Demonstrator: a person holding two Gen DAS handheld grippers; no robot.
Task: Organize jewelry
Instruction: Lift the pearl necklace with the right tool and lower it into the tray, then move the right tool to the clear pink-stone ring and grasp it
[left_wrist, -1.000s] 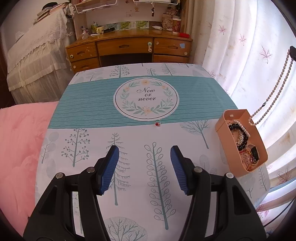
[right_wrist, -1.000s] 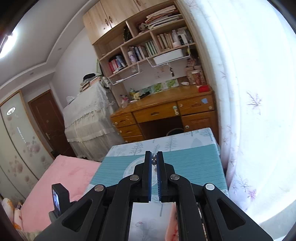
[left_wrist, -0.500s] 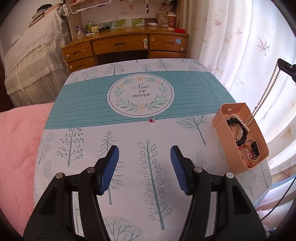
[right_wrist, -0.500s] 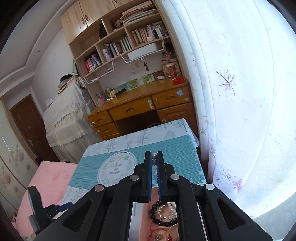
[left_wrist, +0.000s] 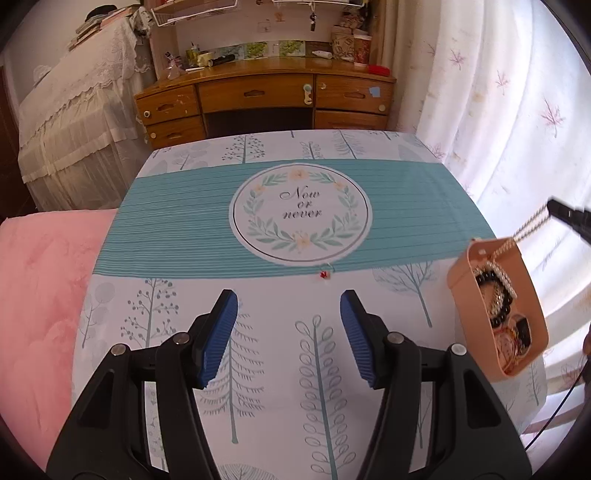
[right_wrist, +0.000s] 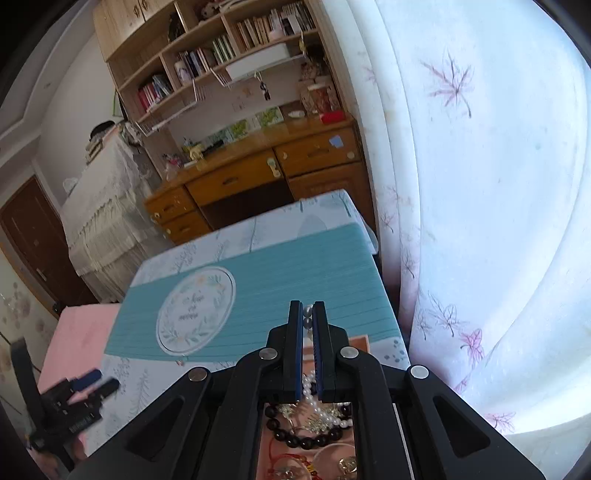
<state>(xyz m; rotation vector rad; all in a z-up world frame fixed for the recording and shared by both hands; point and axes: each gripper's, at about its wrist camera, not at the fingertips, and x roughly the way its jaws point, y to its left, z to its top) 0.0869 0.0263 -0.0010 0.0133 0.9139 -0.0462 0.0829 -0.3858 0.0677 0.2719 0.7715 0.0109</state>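
- We see the string of small white pearl beads (left_wrist: 529, 228) hanging taut from our right gripper (right_wrist: 307, 319), slanting down and to the left into the peach-coloured oblong plastic box (left_wrist: 458, 274).
- Its lower end lies coiled inside that box, over a bracelet of round black beads (right_wrist: 306, 439) and some gold and red pieces.
- The box sits at the right edge of the surface under a tree-printed cloth with a teal band (left_wrist: 177, 229), its long axis running away from us.
- Our right fingers (right_wrist: 296, 332) pinch the pearl string near their tips.
- Our left gripper (left_wrist: 289, 314) hovers over the cloth, fingers spread, nothing between them.
- A tiny red charm (left_wrist: 324, 274) lies by the teal band's near edge.
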